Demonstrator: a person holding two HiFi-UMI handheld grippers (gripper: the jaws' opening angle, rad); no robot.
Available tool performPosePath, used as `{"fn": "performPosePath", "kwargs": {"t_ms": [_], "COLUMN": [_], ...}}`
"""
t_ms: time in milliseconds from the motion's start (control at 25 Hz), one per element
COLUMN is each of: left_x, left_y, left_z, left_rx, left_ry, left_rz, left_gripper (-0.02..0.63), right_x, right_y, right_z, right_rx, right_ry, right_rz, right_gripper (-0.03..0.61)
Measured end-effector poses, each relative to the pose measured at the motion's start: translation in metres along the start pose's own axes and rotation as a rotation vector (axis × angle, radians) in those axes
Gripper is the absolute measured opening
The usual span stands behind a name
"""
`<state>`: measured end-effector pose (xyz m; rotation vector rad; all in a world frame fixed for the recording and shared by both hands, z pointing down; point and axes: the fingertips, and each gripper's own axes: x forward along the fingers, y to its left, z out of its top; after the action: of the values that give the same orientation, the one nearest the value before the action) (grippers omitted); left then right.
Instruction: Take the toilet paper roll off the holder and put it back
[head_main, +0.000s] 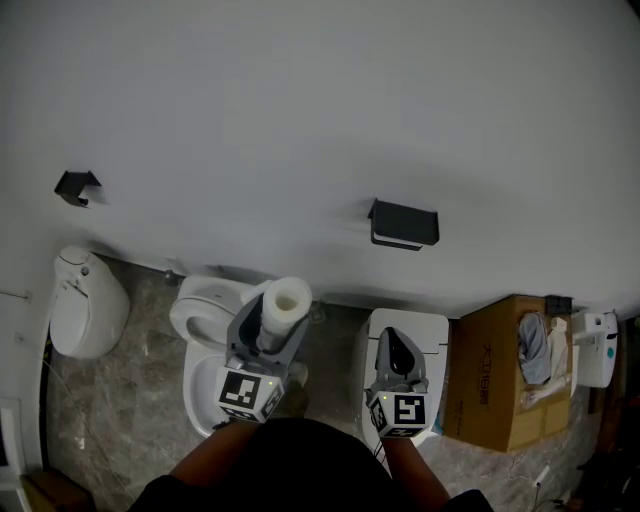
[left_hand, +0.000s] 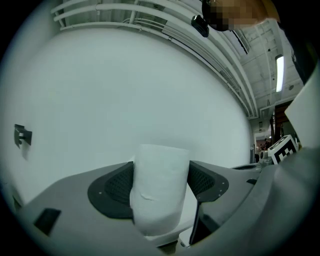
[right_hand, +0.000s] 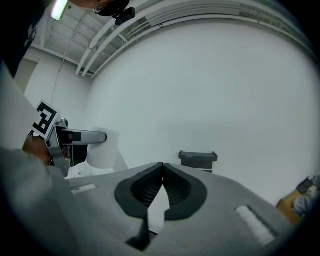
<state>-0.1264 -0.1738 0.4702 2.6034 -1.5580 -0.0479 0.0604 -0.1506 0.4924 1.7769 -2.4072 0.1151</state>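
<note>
The white toilet paper roll stands upright between the jaws of my left gripper, which is shut on it, above a toilet bowl. In the left gripper view the roll fills the gap, and both dark pads press its sides. The black holder is mounted on the white wall, up and to the right of the roll, with nothing on it. My right gripper is shut and empty below the holder. In the right gripper view the holder sits just past the closed gripper, with the roll at the left.
A white toilet lies under the left gripper, another at far left, and a white tank lid under the right gripper. A cardboard box with cloth stands at right. A small black fitting is on the wall at left.
</note>
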Motion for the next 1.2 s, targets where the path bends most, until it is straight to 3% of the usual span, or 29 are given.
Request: {"fn": "performPosePath", "kwargs": {"t_ms": [280, 600, 960, 1200], "left_x": [-0.038, -0.052, -0.003, 0.052], "left_y": [-0.021, -0.049, -0.059, -0.065], "left_z": [-0.022, -0.023, 0.010, 0.037], "left_rx": [-0.001, 0.019, 0.041, 0.031], "left_ry": [0.046, 0.041, -0.005, -0.052], "left_rz": [0.044, 0.032, -0.003, -0.083], "left_gripper": [0.333, 0.333, 0.333, 0.333], "right_x": [-0.037, -0.066, -0.046, -0.021], "right_y": [0.010, 0.005, -0.019, -0.034], "right_z": [-0.014, -0.007, -0.010, 0.007], "right_rx": [-0.002, 0.032, -0.009, -0.030], "right_ry": [0.013, -0.010, 0.041, 0.043], "right_rz": [0.032, 0.043, 0.066, 0.053], "right_gripper": [-0.002, -0.002, -0.002, -0.002]}}
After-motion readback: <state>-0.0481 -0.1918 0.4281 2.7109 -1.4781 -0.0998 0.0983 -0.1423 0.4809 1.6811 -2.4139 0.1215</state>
